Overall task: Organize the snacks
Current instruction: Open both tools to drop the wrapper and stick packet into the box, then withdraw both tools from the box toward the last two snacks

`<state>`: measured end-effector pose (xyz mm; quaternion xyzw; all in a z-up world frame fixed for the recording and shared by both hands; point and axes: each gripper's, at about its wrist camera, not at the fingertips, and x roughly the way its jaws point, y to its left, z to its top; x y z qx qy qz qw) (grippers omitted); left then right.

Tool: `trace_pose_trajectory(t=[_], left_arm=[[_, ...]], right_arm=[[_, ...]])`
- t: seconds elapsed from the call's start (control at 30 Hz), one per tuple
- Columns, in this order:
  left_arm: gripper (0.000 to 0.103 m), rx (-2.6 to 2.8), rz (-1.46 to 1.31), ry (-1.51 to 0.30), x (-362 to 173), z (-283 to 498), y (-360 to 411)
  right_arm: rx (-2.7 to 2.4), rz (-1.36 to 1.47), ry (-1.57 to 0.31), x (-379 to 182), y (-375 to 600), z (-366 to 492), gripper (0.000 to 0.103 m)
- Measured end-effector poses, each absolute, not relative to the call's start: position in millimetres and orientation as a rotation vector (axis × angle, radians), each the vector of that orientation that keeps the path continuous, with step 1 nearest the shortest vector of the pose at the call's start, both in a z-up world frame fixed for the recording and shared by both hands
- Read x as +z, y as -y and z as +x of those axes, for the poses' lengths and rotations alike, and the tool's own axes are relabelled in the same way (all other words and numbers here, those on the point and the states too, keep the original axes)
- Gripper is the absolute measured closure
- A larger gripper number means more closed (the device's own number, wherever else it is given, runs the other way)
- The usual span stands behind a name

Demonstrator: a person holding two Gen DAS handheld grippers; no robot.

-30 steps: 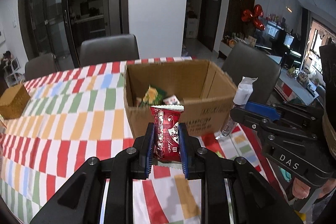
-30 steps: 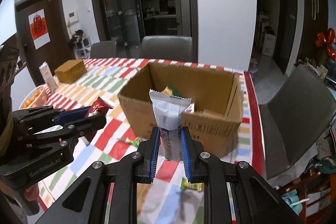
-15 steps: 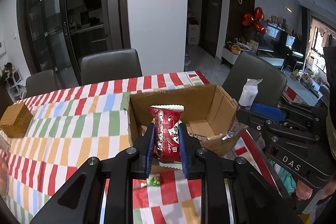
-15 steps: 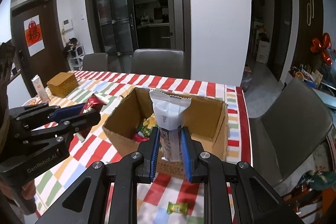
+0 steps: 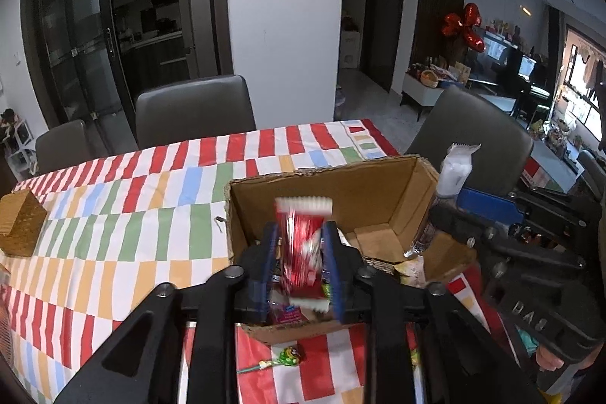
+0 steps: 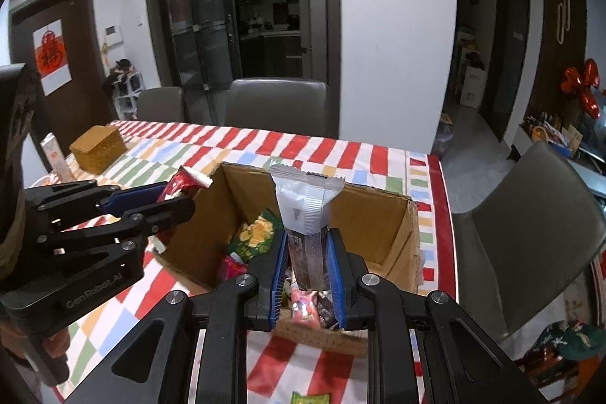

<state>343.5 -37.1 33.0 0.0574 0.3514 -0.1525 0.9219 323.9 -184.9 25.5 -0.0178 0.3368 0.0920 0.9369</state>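
Note:
An open cardboard box (image 5: 360,192) (image 6: 375,214) stands on the striped tablecloth with several snacks inside, among them a green chips bag (image 6: 257,233). My left gripper (image 5: 299,233) hangs over the box's near part. Its jaws are opening, and the red packet (image 5: 299,252) between the pads is blurred and slipping down. My right gripper (image 6: 306,237) is over the box too, jaws opening. The silver-grey packet (image 6: 306,203) still stands upright between its pads, with thin gaps at its sides. Each gripper shows in the other's view, the left gripper (image 6: 181,203) and the right gripper (image 5: 450,211).
A green lollipop (image 5: 288,356) and a green candy (image 6: 308,398) lie on the cloth in front of the box. A woven brown box (image 6: 98,148) and a small carton (image 6: 55,154) sit far left. Grey chairs (image 6: 280,105) ring the table; its right edge runs beside the box.
Both grippers have moved forward until they are over the box. Both pairs of jaws have parted slightly. The red packet, sharp before, is now smeared and lower.

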Motion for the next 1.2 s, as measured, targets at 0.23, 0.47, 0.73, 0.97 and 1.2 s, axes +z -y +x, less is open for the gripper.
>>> trace_pose_trajectory(t=[0.23,0.47,0.73,0.97,1.2], left_arm=[[0.037,-0.237,0.156,-0.656,37.7,321.6,29.4],[0.037,-0.217,0.129,-0.62,38.9,285.0,14.8],[0.035,-0.195,0.109,-0.627,28.4,242.3,7.0],[0.035,-0.188,0.071,-0.677,9.8,214.4,3.8],[0.035,-0.182,0.057,-0.732,-14.6,195.9,8.3]], right_arm=[[0.134,-0.03,-0.672,22.9,188.7,312.6,0.044],[0.149,-0.034,-0.65,24.7,188.0,280.1,0.044],[0.164,-0.048,-0.635,20.6,184.1,245.8,0.04],[0.187,-0.056,-0.672,0.7,181.2,218.6,0.04],[0.209,-0.035,-0.729,-25.2,184.7,198.2,0.04]])
